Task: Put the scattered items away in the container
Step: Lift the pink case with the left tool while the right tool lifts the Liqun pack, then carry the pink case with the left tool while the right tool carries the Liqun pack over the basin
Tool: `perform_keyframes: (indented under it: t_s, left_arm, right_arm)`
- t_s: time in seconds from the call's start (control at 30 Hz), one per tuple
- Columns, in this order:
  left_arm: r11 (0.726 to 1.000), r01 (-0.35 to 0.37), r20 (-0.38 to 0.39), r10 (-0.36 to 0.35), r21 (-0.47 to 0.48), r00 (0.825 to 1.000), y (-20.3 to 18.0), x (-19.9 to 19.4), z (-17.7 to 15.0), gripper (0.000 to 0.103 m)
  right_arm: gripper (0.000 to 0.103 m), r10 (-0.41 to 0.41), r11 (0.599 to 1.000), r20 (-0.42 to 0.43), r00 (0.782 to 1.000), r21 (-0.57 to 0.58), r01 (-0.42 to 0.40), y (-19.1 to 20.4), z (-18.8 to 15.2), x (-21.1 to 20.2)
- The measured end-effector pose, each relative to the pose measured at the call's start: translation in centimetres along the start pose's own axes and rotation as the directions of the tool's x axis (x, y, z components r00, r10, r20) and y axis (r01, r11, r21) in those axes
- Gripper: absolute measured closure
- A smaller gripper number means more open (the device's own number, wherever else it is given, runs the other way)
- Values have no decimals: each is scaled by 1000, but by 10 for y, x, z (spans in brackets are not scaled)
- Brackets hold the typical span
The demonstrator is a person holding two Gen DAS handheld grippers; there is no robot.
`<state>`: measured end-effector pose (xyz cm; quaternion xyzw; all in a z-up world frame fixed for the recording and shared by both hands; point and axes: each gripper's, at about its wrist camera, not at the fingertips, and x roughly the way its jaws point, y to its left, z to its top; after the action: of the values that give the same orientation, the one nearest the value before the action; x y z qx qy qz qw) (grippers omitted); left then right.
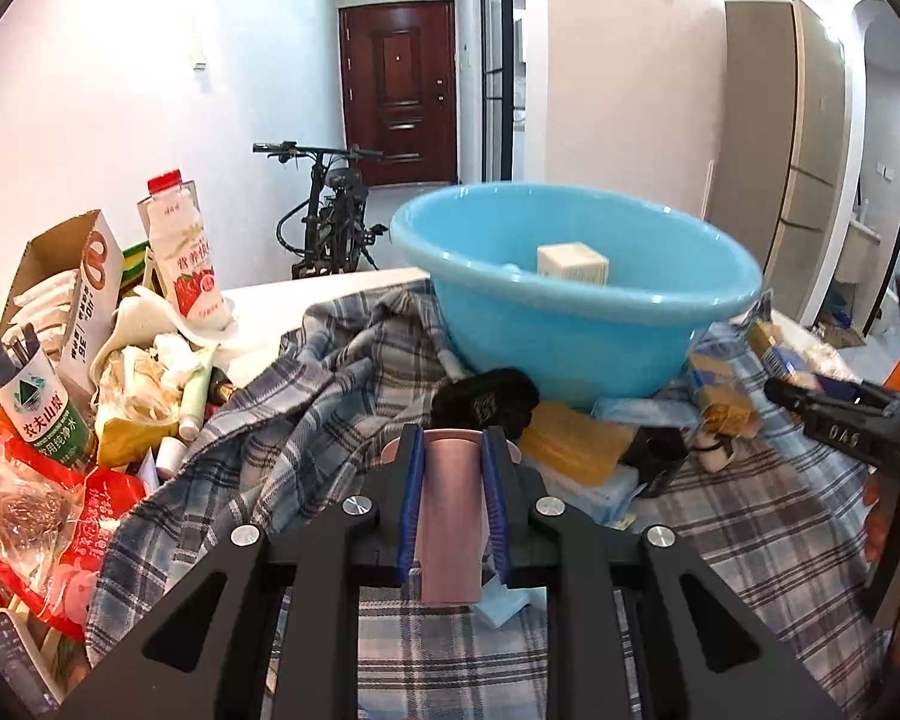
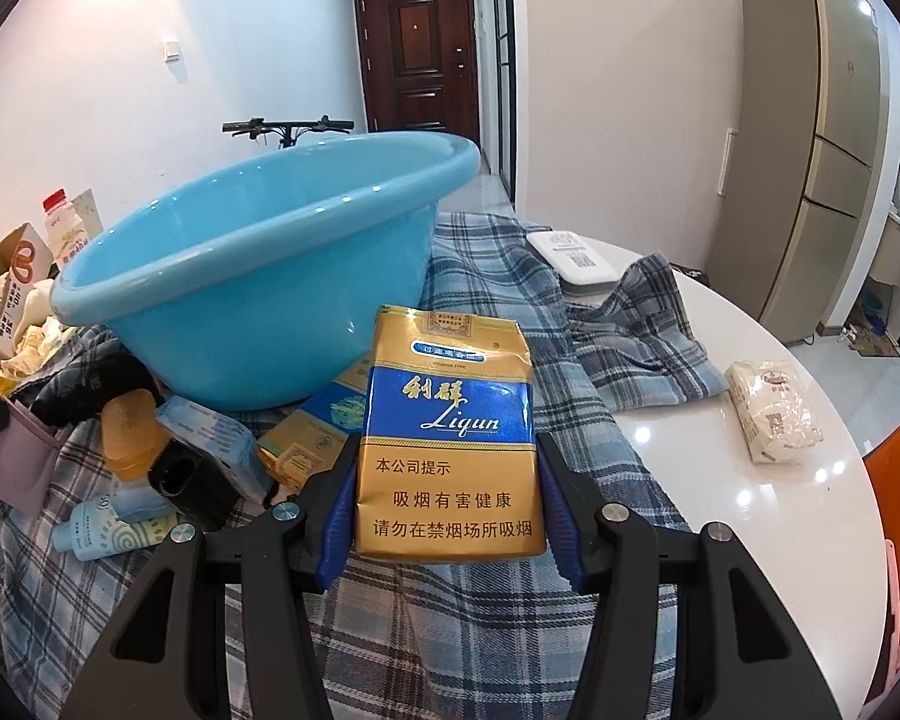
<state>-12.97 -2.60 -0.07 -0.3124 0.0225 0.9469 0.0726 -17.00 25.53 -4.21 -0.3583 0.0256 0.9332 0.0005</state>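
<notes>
My left gripper (image 1: 450, 456) is shut on a pink cup (image 1: 450, 516), held upright in front of the blue basin (image 1: 570, 324). The basin stands on a plaid cloth (image 1: 306, 396) and holds a cream box (image 1: 573, 262). My right gripper (image 2: 447, 456) is shut on a gold and blue cigarette pack (image 2: 450, 438), held just right of the basin (image 2: 240, 324). The pink cup also shows at the left edge of the right wrist view (image 2: 18, 462). The right gripper shows at the right edge of the left wrist view (image 1: 834, 414).
Left of the basin lie a milk bottle (image 1: 183, 252), a cardboard box (image 1: 72, 288), a water bottle (image 1: 36, 402) and red bags (image 1: 90, 516). In front of it lie a black cloth (image 1: 486, 399), an orange box (image 2: 129, 432), small bottles (image 2: 108, 528). A white device (image 2: 573, 261) and rice packet (image 2: 771, 411) lie right.
</notes>
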Motion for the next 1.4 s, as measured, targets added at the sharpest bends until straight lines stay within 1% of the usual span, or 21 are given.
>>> perform_keyframes:
  t_s: [0.17, 0.43, 0.67, 0.83, 1.1, 1.4]
  left_arm:
    - [1000, 13, 19, -13, 2, 1000, -6, -10, 8, 86]
    - [1000, 25, 63, -26, 10, 998, -12, -29, 25, 86]
    - [999, 34, 100, -34, -2, 994, -17, -37, 43, 86]
    - [999, 45, 119, -42, -17, 992, -18, -42, 57, 86]
    - [998, 57, 156, -55, -10, 986, -24, -49, 85, 86]
    - [998, 68, 178, -66, -3, 982, -31, -35, 121, 86]
  right_arm:
    - [47, 10, 1000, 23, 1000, 9, -10, 0, 5, -11]
    - [47, 21, 1000, 78, 997, 3, -22, 3, 16, -40]
    - [47, 42, 999, 141, 989, -37, -37, 22, 37, -73]
    - [47, 56, 996, 169, 984, -73, -45, 40, 51, -88]
    - [47, 81, 993, 180, 980, -95, -64, 55, 73, -93]
    - [47, 104, 990, 180, 978, -108, -86, 60, 102, -81]
